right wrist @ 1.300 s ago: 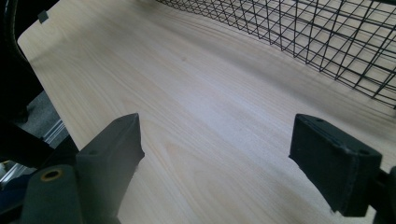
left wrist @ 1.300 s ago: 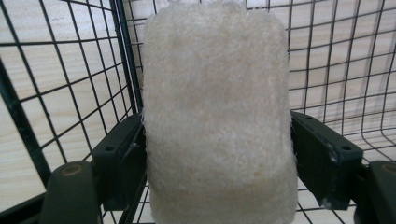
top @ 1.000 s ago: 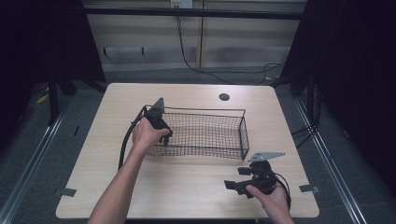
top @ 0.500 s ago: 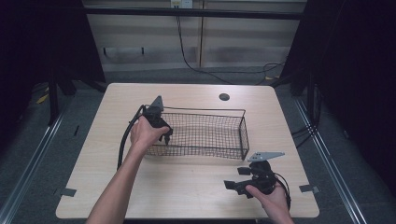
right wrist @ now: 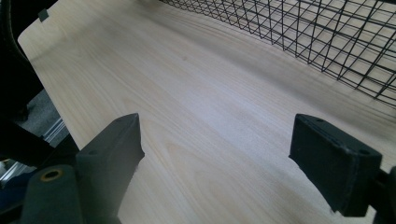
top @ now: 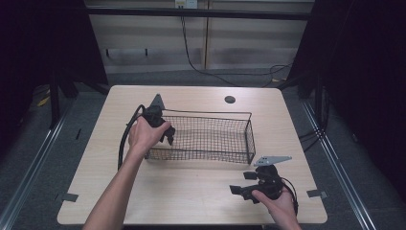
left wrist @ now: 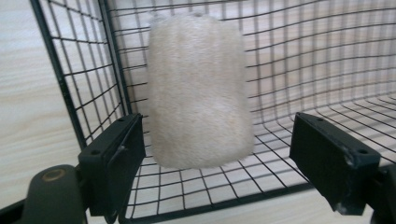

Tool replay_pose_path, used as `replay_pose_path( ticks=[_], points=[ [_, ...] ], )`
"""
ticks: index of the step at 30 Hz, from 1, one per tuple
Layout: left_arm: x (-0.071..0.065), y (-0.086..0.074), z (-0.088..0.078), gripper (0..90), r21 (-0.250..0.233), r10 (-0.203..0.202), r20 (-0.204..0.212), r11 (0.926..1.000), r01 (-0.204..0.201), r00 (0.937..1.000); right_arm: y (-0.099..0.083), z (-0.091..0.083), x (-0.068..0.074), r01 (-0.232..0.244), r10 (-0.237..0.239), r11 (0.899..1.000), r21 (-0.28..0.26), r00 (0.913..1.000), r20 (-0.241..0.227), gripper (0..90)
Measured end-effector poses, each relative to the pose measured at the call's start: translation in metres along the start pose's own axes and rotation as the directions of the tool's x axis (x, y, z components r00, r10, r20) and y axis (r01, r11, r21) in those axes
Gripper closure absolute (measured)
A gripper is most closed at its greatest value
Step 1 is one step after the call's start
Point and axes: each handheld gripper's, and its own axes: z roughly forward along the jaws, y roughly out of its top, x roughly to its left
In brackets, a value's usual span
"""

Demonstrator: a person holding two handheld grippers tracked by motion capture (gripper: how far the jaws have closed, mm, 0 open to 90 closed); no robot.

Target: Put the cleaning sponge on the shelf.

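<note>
A person's left forearm reaches diagonally up from the bottom left of the high view, the left hand wrapped over the left gripper at the left end of a black wire basket in the middle of the frame. The basket sits on a light wooden table. In the left gripper view, that gripper's jaws stand wide apart and grip nothing; between and beyond them a cream, fuzzy sponge-like block lies inside the basket, close to its left wall and corner at upper centre of the frame. At the lower right of the high view, the right hand cradles the right gripper low over the table, near the front edge and apart from the basket. In the right gripper view its jaws are likewise spread wide and empty above bare wood, the basket's mesh crossing the upper right.
</note>
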Motion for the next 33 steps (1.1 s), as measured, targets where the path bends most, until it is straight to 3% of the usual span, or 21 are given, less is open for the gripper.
replay_pose_path(
  ticks=[2,6,9,16,19,22,23,24,27,28,30,31,32,33],
  points=[
    [0.001,-0.001,-0.003,18.0,-0.001,0.023,0.024,0.9997,-0.023,0.9994,0.000,0.000,0.000,0.000,0.000,1.000,0.001,1.0000,0.000,16.3],
    [0.005,-0.004,-0.008,18.0,-0.024,0.036,0.020,0.9991,-0.035,0.9992,0.000,0.000,0.000,0.000,0.000,1.000,0.000,1.0000,0.002,16.3],
    [0.008,-0.006,-0.015,18.0,-0.054,0.068,0.049,0.9964,-0.065,0.9965,0.000,0.000,0.000,0.000,0.000,1.000,-0.001,1.0000,0.004,16.3],
    [0.020,-0.015,-0.030,17.9,-0.141,0.165,0.104,0.9787,-0.149,0.9808,0.000,0.000,0.000,0.002,-0.002,1.000,0.004,1.0000,0.006,16.4],
    [0.025,-0.022,-0.037,18.9,-0.176,0.226,0.142,0.9640,-0.200,0.9638,0.000,0.000,0.000,-0.003,0.003,1.000,0.001,1.0000,0.007,16.4],
    [0.027,-0.027,-0.041,19.8,-0.183,0.265,0.149,0.9542,-0.236,0.9528,0.000,0.000,-0.001,-0.004,0.004,1.000,0.001,0.9999,0.010,16.4],
    [0.029,-0.033,-0.045,20.0,-0.206,0.294,0.154,0.9432,-0.261,0.9433,0.000,0.001,-0.001,-0.004,0.004,1.000,0.004,0.9999,0.011,16.3],
    [0.029,-0.033,-0.045,20.3,-0.206,0.294,0.154,0.9432,-0.261,0.9433,0.000,0.001,-0.001,-0.004,0.004,1.000,0.004,0.9999,0.011,16.3],
    [0.034,-0.039,-0.049,20.4,-0.233,0.326,0.180,0.9309,-0.281,0.9281,0.000,0.001,0.000,-0.006,0.006,1.000,0.005,0.9999,0.011,16.4],
    [0.036,-0.041,-0.051,20.4,-0.245,0.326,0.174,0.9283,-0.280,0.9293,0.000,0.001,0.000,-0.006,0.006,1.000,0.005,0.9999,0.011,16.4],
    [0.040,-0.046,-0.053,20.4,-0.260,0.339,0.179,0.9218,-0.288,0.9237,0.000,0.001,-0.001,-0.002,0.002,1.000,0.003,0.9999,0.011,16.3],
    [0.042,-0.053,-0.054,21.2,-0.296,0.356,0.192,0.9093,-0.292,0.9144,0.000,0.001,-0.001,-0.004,0.004,1.000,0.002,0.9999,0.012,16.4],
    [0.042,-0.053,-0.054,22.9,-0.296,0.356,0.192,0.9093,-0.292,0.9144,0.000,0.001,-0.001,-0.004,0.004,1.000,0.002,0.9999,0.012,16.4],
    [0.044,-0.057,-0.056,22.9,-0.304,0.374,0.194,0.9018,-0.307,0.9066,0.000,0.001,-0.002,-0.006,0.006,1.000,0.001,0.9999,0.013,16.3]
  ],
)
